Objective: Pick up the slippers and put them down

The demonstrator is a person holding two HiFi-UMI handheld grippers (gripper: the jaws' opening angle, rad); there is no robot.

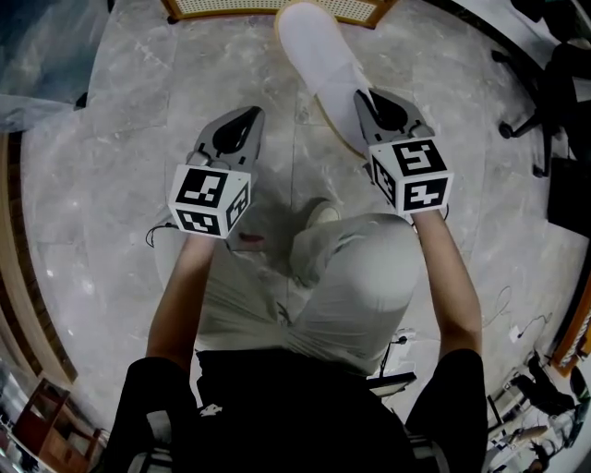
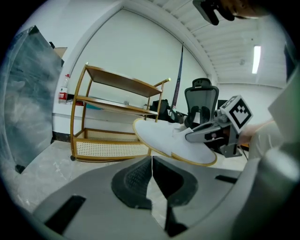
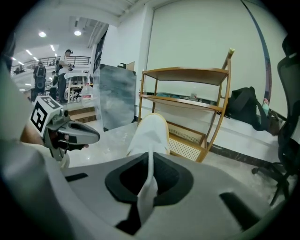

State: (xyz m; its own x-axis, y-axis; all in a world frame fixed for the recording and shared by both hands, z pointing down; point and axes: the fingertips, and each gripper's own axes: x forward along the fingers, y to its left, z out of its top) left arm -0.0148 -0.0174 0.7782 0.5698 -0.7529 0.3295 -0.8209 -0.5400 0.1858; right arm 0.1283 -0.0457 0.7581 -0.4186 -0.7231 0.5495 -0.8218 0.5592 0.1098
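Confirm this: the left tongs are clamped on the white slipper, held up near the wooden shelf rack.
Wrong side. The right tongs are clamped on the white slipper, held up near the wooden shelf rack; the right gripper view shows it. The left tongs are shut on nothing.

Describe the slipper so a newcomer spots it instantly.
Start at the gold-framed shelf rack on the marble floor. In front of it the slipper hangs off the floor, pinched by the right claw. It's white with a tan-edged sole; the left claw is empty.
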